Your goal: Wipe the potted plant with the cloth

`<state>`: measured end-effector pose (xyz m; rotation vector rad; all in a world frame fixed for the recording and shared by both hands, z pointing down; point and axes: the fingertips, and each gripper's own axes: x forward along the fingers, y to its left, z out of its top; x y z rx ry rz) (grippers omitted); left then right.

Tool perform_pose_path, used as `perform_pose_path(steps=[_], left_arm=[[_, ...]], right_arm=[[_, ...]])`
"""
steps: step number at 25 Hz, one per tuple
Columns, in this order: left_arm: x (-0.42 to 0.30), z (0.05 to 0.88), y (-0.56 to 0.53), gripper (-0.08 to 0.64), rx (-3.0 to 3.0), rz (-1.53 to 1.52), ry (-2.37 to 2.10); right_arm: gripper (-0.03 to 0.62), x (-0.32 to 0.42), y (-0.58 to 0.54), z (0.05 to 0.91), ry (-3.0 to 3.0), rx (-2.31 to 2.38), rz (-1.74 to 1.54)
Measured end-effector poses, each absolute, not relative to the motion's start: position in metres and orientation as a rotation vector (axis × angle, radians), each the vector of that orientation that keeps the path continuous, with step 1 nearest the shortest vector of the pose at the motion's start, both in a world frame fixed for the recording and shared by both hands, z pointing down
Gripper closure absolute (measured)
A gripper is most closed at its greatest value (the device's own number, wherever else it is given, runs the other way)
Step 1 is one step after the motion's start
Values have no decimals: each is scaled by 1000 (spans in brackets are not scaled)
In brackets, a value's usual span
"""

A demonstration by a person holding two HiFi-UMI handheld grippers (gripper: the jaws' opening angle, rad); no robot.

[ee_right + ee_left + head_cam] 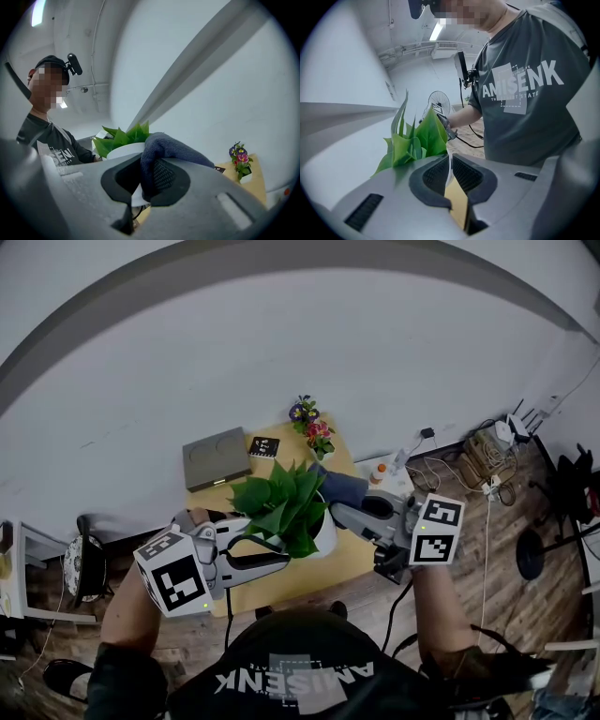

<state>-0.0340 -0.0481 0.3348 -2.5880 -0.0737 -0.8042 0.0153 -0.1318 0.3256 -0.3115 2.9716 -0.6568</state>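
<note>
A potted plant [281, 502] with broad green leaves stands in a white pot [325, 532] on the small wooden table [281, 589]. My left gripper [284, 561] reaches in from the left under the leaves. In the left gripper view this gripper [450, 165] is shut on the thin white pot rim [449, 172], with the leaves [417, 140] just beyond. My right gripper [349, 514] comes from the right and is shut on a dark blue cloth [342, 487]. In the right gripper view the cloth [168, 146] bulges out of the right gripper [145, 174], close to the pot [123, 151].
At the table's far side are a grey flat box [216, 457], a black marker card [264, 446] and a small pot of coloured flowers [312, 432]. A bottle with an orange cap [379, 471] stands right of the table. Cables [478, 460] lie on the floor at right.
</note>
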Motion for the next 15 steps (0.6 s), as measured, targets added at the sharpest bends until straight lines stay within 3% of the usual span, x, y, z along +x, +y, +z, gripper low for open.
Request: perform_pose_path(steps=[15], left_arm=[[-35, 330, -53, 537, -2615, -766, -136]], right_arm=[[565, 30, -128, 384, 2982, -320, -844]])
